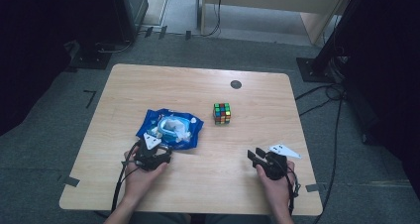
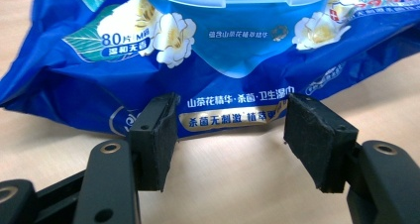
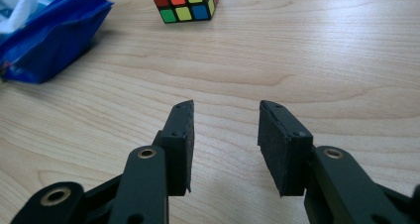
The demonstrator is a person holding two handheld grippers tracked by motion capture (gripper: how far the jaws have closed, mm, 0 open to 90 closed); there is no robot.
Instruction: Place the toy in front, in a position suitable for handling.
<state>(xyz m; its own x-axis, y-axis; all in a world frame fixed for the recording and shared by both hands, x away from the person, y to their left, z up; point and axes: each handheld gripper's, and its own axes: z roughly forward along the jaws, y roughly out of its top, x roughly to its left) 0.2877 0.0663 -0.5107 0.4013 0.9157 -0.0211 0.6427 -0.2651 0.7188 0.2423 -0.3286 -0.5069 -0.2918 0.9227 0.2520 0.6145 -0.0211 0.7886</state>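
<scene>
Pale wooden tabletop carries a soft, crinkly blue plastic wet-wipe pack left of centre, likely light and slippery, best pinched at its near edge, where the left gripper stands spread, the right gripper likewise spread over bare wood.

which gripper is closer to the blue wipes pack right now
Left. The left gripper sits at the wipes pack's near edge, jaws open. The right gripper is well off to its right, over bare table.
</scene>
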